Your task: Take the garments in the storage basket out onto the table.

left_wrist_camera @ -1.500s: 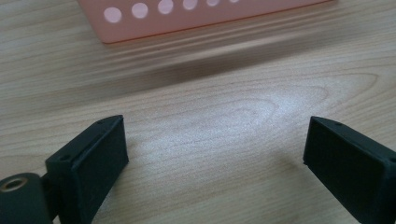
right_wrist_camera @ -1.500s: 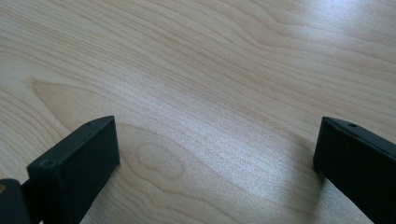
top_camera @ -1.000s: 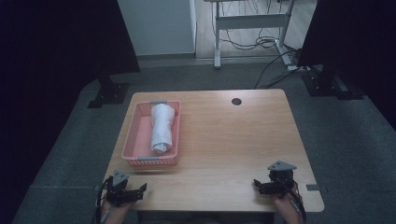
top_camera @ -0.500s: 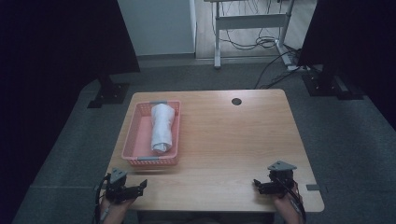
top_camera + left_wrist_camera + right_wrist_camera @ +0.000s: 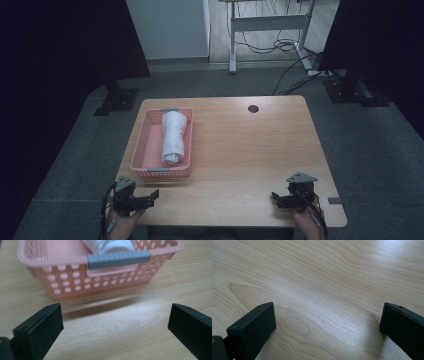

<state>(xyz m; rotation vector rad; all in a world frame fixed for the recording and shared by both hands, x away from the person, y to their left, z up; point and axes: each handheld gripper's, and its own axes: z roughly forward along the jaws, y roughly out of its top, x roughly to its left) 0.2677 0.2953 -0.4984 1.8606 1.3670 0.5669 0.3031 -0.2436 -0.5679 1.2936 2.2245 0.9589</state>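
Nothing has shifted over the last second: my left tongs [image 5: 150, 197] and right tongs [image 5: 278, 198] stay wide open and empty at the desk's [image 5: 250, 150] near edge, the rolled white towel [image 5: 174, 136] still lying in the pink basket [image 5: 145, 145], so work hasn't begun.

Pink perforated basket [image 5: 145, 150] on tabletop [image 5: 250, 150], left half, grey strip on each short rim. White rolled cloth [image 5: 174, 136] lies lengthwise inside, toward basket's right wall.
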